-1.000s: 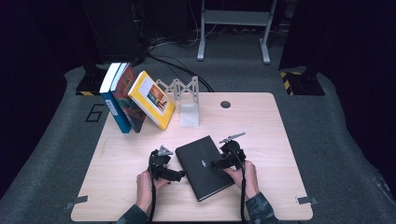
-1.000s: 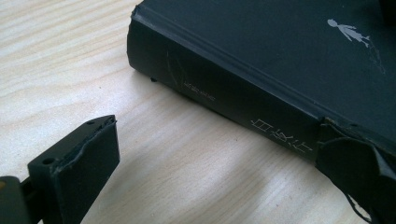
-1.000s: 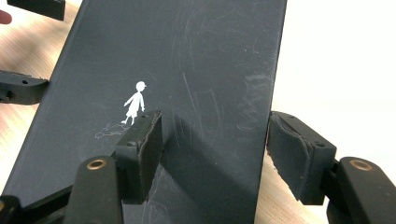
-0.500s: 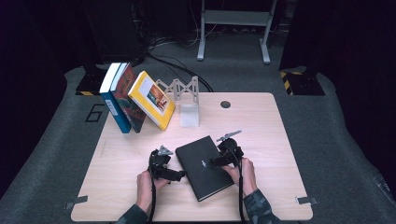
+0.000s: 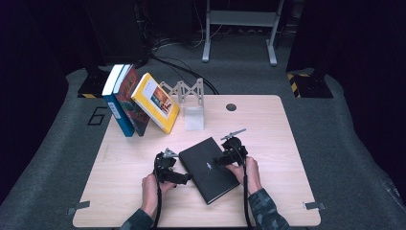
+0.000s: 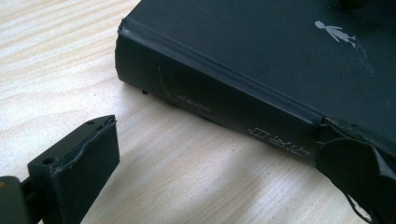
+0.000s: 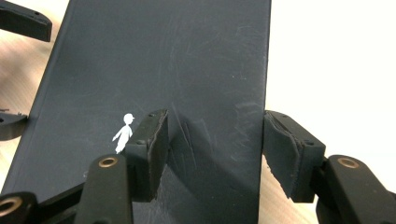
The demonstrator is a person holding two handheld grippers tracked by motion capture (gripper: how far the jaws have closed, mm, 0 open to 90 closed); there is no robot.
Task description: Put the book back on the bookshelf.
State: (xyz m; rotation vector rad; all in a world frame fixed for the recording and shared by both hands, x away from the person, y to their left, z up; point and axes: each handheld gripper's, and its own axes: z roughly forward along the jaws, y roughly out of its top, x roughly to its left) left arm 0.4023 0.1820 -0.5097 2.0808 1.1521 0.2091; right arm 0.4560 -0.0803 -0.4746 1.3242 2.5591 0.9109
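While the left gripper point(image 5: 184, 178) waited at the spine of the black book point(image 5: 209, 168), its jaws spread wide with one pad at the spine's lower corner and nothing clamped, the right gripper point(image 5: 221, 159) had just been narrowing its jaws. One jaw rested on the cover point(image 7: 187, 70), the other hung past the book's far edge, and no squeeze was visible yet. That suggested a pinch on the edge was being prepared, probably to lift the book, which lay flat and askew near the front of the table point(image 5: 119, 191). Well behind stood three leaning books point(image 5: 139, 103) and a white bookend point(image 5: 191, 103), none obstructing the hands.
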